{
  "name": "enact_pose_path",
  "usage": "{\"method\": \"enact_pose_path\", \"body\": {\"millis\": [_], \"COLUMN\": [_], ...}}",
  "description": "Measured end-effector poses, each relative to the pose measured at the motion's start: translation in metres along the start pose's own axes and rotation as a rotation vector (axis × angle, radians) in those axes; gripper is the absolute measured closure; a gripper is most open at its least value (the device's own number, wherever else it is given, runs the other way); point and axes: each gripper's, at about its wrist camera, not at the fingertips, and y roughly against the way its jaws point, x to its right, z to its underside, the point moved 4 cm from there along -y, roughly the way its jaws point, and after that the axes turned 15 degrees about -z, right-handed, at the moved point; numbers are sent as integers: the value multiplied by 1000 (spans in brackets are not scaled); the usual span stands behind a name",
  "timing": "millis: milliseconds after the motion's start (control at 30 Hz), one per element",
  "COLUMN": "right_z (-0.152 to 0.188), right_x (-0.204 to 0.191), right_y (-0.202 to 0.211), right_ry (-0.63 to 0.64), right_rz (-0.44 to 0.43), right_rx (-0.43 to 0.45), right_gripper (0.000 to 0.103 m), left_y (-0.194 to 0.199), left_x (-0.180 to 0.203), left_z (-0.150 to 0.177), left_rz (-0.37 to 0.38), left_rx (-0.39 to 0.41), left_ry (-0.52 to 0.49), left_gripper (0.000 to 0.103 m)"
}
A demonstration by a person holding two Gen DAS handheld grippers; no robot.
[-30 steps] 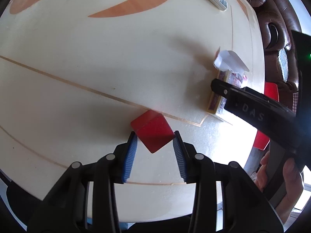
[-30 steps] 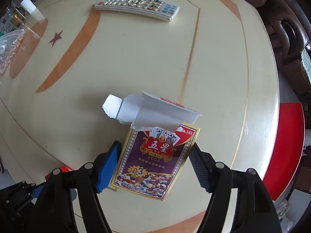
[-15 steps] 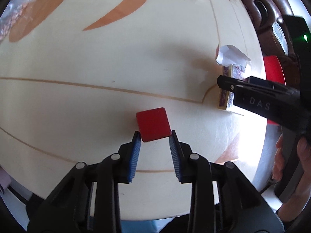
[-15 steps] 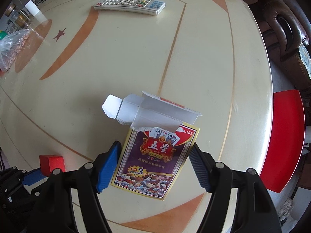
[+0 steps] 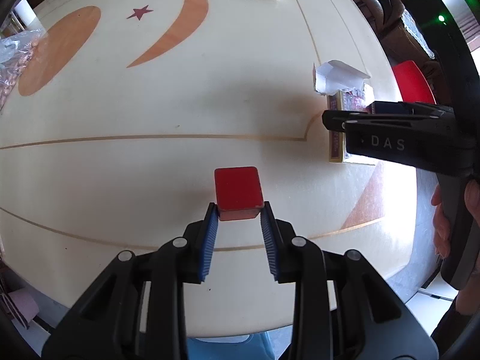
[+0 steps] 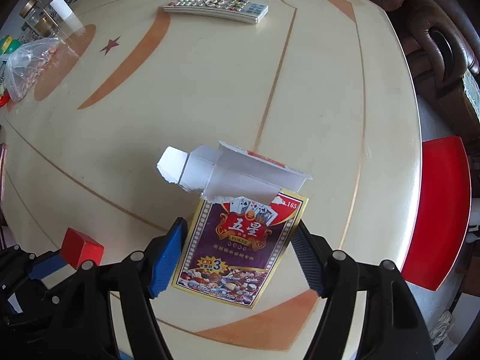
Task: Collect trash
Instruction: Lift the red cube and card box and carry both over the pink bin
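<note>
A small red block (image 5: 237,191) lies on the cream table, its near end between the blue pads of my left gripper (image 5: 237,214), which is shut on it. It also shows in the right wrist view (image 6: 80,246) at the lower left. A torn playing-card box (image 6: 240,240) with its white flap open lies flat on the table. My right gripper (image 6: 238,240) is open, its two fingers on either side of the box's lower half. In the left wrist view the box (image 5: 336,120) sits at the right, partly hidden by the right gripper.
A grey remote control (image 6: 216,9) lies at the far side of the table. A plastic bag (image 6: 24,66) and jars stand at the far left. A red stool (image 6: 438,210) and a brown sofa (image 6: 435,39) are beyond the right table edge (image 6: 417,150).
My left gripper has closed its pads onto the red block and turned to square up with it. The right gripper still straddles the card box, open.
</note>
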Motion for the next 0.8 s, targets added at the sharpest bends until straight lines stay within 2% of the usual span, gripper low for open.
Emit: {"method": "enact_pose_path", "body": {"millis": [200, 367, 600, 800], "right_z": [8, 33, 106, 175], "right_x": [-13, -20, -46, -78], "right_y": [20, 41, 84, 121], "right_ry": [31, 66, 121, 156], "right_rz": [-4, -2, -11, -35], "right_rx": [31, 69, 138, 187], "right_gripper": [35, 35, 35, 35], "left_y": [30, 62, 107, 129], "left_x": [11, 5, -3, -15], "left_z": [5, 19, 55, 93], "left_rz": [-21, -25, -41, -33], "left_rx": [97, 165, 272, 318], "left_ry": [-50, -75, -106, -134], "left_gripper": [73, 73, 73, 73]}}
